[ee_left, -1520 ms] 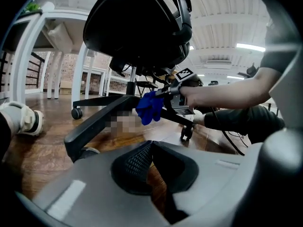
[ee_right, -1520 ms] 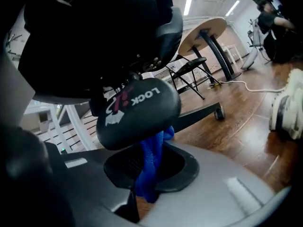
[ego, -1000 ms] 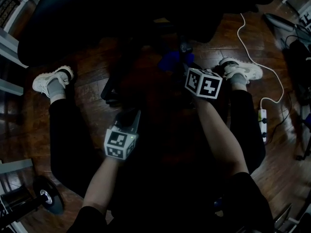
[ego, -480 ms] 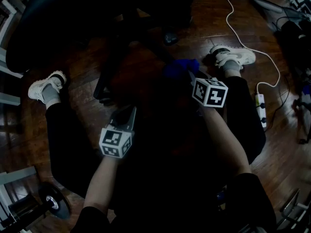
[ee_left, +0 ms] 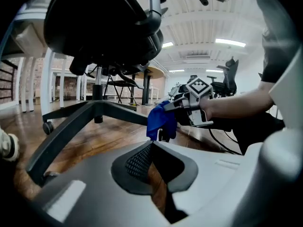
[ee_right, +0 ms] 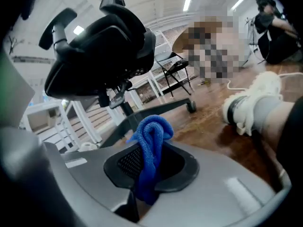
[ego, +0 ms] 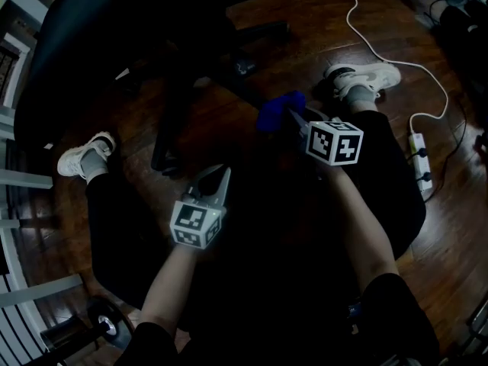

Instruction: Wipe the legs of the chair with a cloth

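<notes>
Far left: black chair (ego: 69, 44), legs (ee_left: 80, 115) spread low over wood floor (ego: 320, 29). White shoe (ego: 82, 155) next. Left hand-held gripper (ego: 217, 177) clenched tight, nothing inside, tip aimed toward chair legs, not touching. Middle: blue cloth (ego: 277, 111) bunched up, pinched in right hand-held gripper (ego: 296, 119), just beside one dark chair leg; touching or not, hard to tell. Right: second white shoe (ego: 364, 77), white cable (ego: 385, 52), power strip (ego: 421, 162) on floor.
</notes>
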A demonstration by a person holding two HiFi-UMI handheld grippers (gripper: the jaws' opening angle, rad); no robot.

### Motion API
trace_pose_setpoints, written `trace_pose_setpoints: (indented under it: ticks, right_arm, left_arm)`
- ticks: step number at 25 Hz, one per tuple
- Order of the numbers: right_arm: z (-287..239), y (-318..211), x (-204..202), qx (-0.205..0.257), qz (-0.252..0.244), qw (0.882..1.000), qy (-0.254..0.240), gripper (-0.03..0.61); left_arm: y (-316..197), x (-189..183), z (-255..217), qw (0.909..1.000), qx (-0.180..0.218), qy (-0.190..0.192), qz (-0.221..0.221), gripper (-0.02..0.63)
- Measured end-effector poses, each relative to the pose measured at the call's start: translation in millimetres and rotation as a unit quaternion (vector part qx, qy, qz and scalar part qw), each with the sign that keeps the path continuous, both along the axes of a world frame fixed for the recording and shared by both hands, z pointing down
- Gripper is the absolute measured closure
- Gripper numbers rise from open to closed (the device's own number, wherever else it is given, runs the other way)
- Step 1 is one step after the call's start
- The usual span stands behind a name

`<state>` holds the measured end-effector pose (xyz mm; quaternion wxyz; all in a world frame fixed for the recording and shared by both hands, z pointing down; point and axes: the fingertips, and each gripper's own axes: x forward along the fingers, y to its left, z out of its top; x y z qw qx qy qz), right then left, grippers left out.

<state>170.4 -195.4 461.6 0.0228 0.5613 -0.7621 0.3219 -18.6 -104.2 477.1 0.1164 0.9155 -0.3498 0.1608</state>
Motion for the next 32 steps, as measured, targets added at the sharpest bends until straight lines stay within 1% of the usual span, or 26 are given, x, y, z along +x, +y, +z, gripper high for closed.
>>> trace_pose_setpoints:
  ticks: [1, 3, 6, 9, 12, 14, 17, 20, 23, 25, 28, 29, 32]
  right_arm:
    - [-8, -8, -6, 0.012, -0.020, 1.000, -0.021, 0.505]
    - [-25, -25, -17, 0.041, -0.057, 0.997, -0.044, 0.505]
    - [-53, -56, -22, 0.092, -0.095, 0.990, -0.054, 0.505]
    - [-69, -88, -3, 0.129, -0.110, 0.985, -0.038, 0.505]
    - [-64, -118, 13, 0.148, -0.111, 0.983, -0.004, 0.505]
    - [-54, -136, 11, 0.151, -0.126, 0.980, 0.005, 0.505]
    - [-35, -158, -17, 0.138, -0.171, 0.975, -0.020, 0.505]
    - [-10, -172, -55, 0.103, -0.215, 0.970, -0.049, 0.505]
    - [11, -162, -85, 0.071, -0.282, 0.955, -0.050, 0.506]
    - [16, -153, -89, 0.059, -0.310, 0.948, -0.043, 0.508]
    - [12, -136, -89, 0.037, -0.346, 0.935, -0.069, 0.508]
    - [11, -129, -88, 0.029, -0.355, 0.932, -0.071, 0.508]
    - [14, -110, -83, 0.009, -0.377, 0.925, -0.047, 0.508]
  left_arm:
    - [-3, 5, -4, 1.0000, 0.005, -0.006, 0.005, 0.609]
    - [-13, 12, -14, 0.9998, 0.012, -0.015, 0.008, 0.609]
    - [-21, 22, -25, 0.9993, 0.015, -0.031, 0.013, 0.609]
    - [-24, 40, -23, 0.9992, 0.010, -0.038, 0.011, 0.609]
    - [-28, 39, -20, 0.9988, -0.003, -0.049, -0.002, 0.609]
    - [-30, 35, -18, 0.9984, -0.014, -0.053, -0.014, 0.609]
    - [-32, 23, -14, 0.9973, -0.031, -0.057, -0.034, 0.609]
    - [-38, 10, -12, 0.9958, -0.039, -0.060, -0.058, 0.609]
    - [-42, 6, -13, 0.9953, -0.033, -0.057, -0.071, 0.609]
    - [-42, 7, -14, 0.9957, -0.029, -0.053, -0.071, 0.609]
    - [-39, 13, -13, 0.9964, -0.024, -0.053, -0.062, 0.609]
    - [-38, 16, -13, 0.9967, -0.022, -0.053, -0.058, 0.609]
    - [-33, 23, -16, 0.9975, -0.017, -0.045, -0.053, 0.609]
